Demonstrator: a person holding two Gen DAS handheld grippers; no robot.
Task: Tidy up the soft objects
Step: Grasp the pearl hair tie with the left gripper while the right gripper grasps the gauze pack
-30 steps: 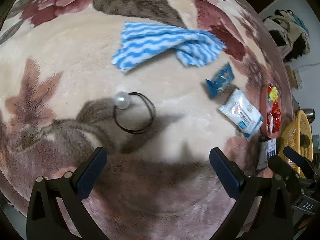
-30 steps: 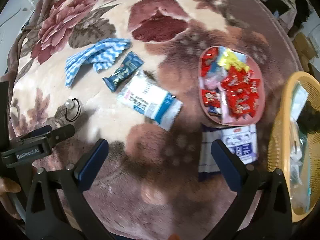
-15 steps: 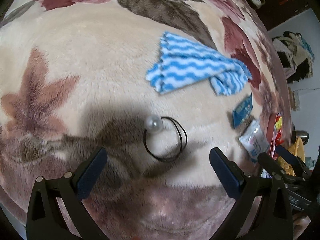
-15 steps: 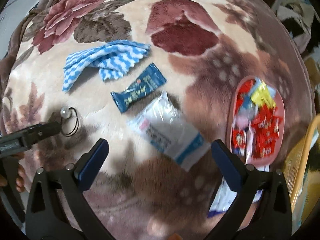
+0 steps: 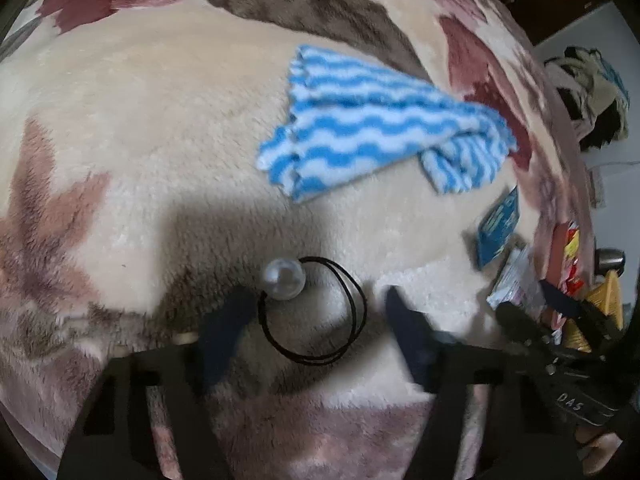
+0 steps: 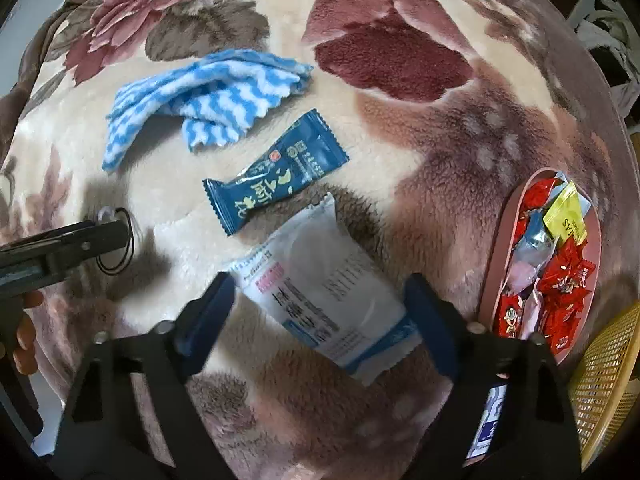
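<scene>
A black hair tie with a pearl bead (image 5: pixel 312 312) lies on the floral blanket, between the open fingers of my left gripper (image 5: pixel 316 300); it also shows in the right wrist view (image 6: pixel 118 240). A blue-and-white wavy striped cloth (image 5: pixel 376 132) lies beyond it, also in the right wrist view (image 6: pixel 208 96). My right gripper (image 6: pixel 320 292) is open, its fingers on either side of a white tissue pack (image 6: pixel 324 292). A dark blue snack packet (image 6: pixel 276 172) lies between the cloth and the tissue pack.
A pink tray (image 6: pixel 496 276) full of red and yellow sweets sits at the right. A yellow woven basket (image 6: pixel 600 376) stands at the far right edge. Another white-and-blue pack (image 6: pixel 488 420) lies under the right finger. Clothes lie beyond the blanket (image 5: pixel 120 120).
My left gripper has come down over the hair tie and its fingers have narrowed around it. My right gripper has moved left and down from the tray to the tissue pack.
</scene>
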